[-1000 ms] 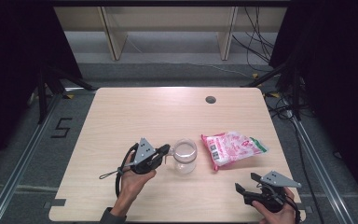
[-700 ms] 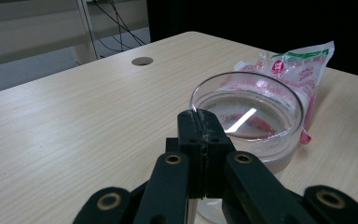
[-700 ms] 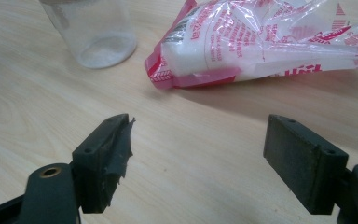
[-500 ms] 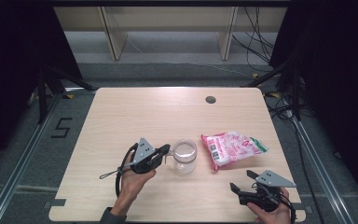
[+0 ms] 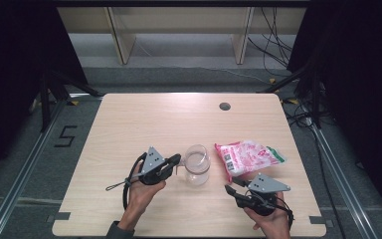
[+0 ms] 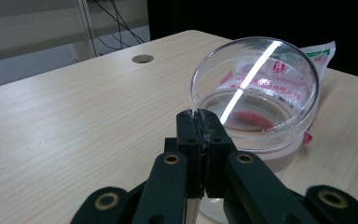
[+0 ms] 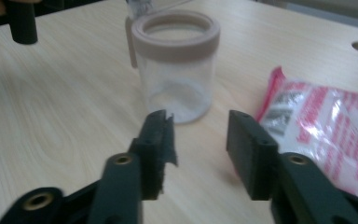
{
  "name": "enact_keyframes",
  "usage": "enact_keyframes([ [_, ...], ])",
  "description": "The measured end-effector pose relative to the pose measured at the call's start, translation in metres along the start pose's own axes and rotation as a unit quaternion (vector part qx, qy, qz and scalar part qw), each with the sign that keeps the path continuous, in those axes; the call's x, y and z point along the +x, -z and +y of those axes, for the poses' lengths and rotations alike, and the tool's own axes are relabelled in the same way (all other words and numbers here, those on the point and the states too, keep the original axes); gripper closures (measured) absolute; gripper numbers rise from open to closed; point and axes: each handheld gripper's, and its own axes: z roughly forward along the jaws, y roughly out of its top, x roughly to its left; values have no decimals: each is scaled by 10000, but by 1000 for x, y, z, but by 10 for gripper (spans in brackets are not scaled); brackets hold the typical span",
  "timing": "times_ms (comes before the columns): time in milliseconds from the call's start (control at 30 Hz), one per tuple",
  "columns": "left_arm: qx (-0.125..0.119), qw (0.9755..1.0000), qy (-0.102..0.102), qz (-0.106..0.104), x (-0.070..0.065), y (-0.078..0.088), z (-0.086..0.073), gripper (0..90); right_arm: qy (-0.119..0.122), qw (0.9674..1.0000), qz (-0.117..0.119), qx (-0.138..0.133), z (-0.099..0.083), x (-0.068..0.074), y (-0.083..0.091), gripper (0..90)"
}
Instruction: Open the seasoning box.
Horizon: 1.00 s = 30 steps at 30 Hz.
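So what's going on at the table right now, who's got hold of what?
A person works with a gripper in each hand. The left gripper is shut on the hinged clear lid of the small jar, holding it flipped open. The right gripper holds nothing; its jaws have just been closing partway and point at the jar from the near side. The pink packet lies flat on the table beside the jar.

The left hand point(image 5: 140, 191) holds the left gripper point(image 5: 176, 162) level, pointing right across the table, its jaws pressed together. The right hand point(image 5: 268, 221) holds the right gripper point(image 5: 230, 188) low, aimed up and left; its jaws have just been closing and stand apart with nothing between them.
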Motion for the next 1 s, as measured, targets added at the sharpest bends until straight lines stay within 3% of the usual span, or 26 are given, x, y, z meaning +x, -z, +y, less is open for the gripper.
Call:
enact_keyframes([
  [67, 42, 9999, -107, 18, 0, 1, 1, 877, 91, 9999, -28, -124, 9, 0, -7, 750],
  [300, 21, 10000, -50, 3, -1, 1, 2, 877, 43, 9998, -53, -174, 19, -8, -26, 851],
  [500, 37, 9999, -100, 2, 0, 1, 1, 878, -88, 9999, -3, -66, 27, -9, -40, 833],
  [533, 43, 9999, -112, 4, 0, 1, 1, 878, 50, 9999, -33, -119, 28, -11, -42, 827],
  [700, 47, 9999, -114, 1, 0, 1, 1, 878, -77, 9999, 4, -115, 28, -12, -48, 818],
  [767, 61, 9999, -110, -6, 0, 1, 1, 880, 53, 9999, 56, -99, 31, -12, -52, 821],
  [867, 48, 9999, -110, -7, 0, 1, 1, 884, 54, 9998, 22, -166, 32, -12, -54, 844],
  [900, 36, 9999, -107, -15, 1, 1, 1, 883, -34, 9999, 52, -115, 32, -11, -55, 846],
  [933, 53, 10000, -17, -11, 0, 1, 0, 883, 38, 9999, 75, -100, 32, -12, -56, 841],
  [1000, 54, 10000, -59, -4, 0, 1, 1, 883, -22, 9997, 204, -125, 32, -12, -58, 833],
])
